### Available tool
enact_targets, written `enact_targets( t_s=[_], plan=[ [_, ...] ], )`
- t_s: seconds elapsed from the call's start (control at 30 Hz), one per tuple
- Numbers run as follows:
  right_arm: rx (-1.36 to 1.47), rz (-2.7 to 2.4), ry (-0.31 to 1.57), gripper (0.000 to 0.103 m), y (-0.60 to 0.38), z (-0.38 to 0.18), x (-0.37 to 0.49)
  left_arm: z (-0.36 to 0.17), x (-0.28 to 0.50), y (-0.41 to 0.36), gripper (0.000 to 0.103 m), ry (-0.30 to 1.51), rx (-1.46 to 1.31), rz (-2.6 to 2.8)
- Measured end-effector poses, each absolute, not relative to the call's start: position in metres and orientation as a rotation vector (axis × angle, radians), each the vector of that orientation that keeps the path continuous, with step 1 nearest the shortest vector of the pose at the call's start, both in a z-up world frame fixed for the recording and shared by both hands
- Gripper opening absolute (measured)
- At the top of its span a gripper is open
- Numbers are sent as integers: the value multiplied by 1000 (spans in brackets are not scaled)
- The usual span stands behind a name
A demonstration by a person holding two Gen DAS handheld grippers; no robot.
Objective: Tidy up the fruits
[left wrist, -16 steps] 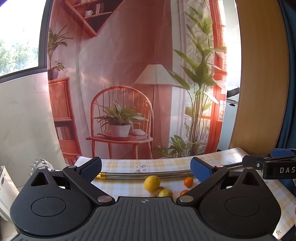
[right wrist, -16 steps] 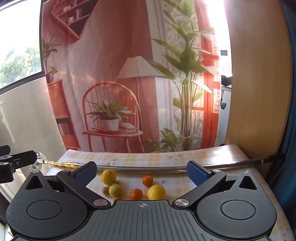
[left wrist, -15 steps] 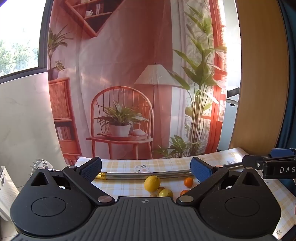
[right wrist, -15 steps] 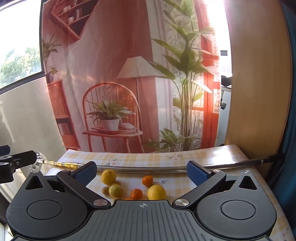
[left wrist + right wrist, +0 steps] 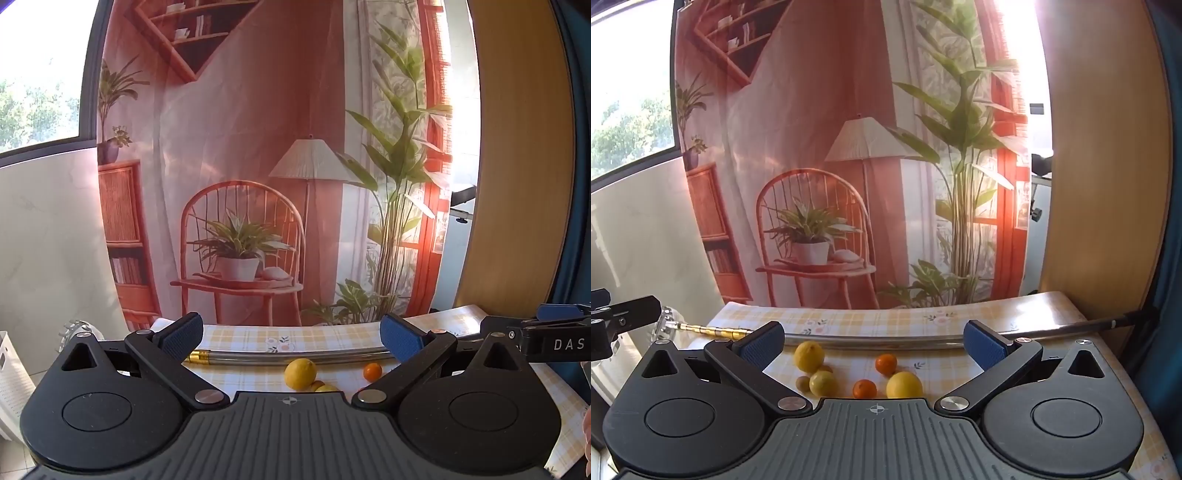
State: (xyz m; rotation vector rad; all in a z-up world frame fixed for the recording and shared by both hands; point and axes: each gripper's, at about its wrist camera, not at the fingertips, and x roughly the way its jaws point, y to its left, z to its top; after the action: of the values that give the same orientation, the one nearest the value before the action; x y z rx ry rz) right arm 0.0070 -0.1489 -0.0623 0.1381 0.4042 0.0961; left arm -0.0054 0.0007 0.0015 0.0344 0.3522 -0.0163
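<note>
Several fruits lie loose on a yellow checked tablecloth (image 5: 923, 321). In the right wrist view I see a lemon (image 5: 809, 356), a greenish lemon (image 5: 823, 383), a third lemon (image 5: 904, 385), two small oranges (image 5: 885, 364) (image 5: 864, 389) and a small brown fruit (image 5: 803, 383). My right gripper (image 5: 873, 341) hangs open above and before them, holding nothing. In the left wrist view a lemon (image 5: 300, 373) and a small orange (image 5: 372, 371) show between the fingers of my open left gripper (image 5: 291, 334); other fruits are partly hidden behind its body.
A metal rod (image 5: 886, 341) with a gold end lies across the table behind the fruits. A printed backdrop (image 5: 831, 166) of a chair and plants hangs at the table's far edge. A wooden panel (image 5: 1100, 166) stands at the right. The other gripper (image 5: 554, 338) shows at the left wrist view's right edge.
Both views have barely shifted; the fruits sit slightly lower behind the left gripper's body. Both grippers stay open.
</note>
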Motion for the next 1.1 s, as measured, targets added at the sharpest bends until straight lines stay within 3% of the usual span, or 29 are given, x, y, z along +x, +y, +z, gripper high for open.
enact_targets(
  t_s=[1.1],
  plan=[
    [118,87,369,103,-146,-57,-2,4,-15,3,103,313,34,-26]
  ],
)
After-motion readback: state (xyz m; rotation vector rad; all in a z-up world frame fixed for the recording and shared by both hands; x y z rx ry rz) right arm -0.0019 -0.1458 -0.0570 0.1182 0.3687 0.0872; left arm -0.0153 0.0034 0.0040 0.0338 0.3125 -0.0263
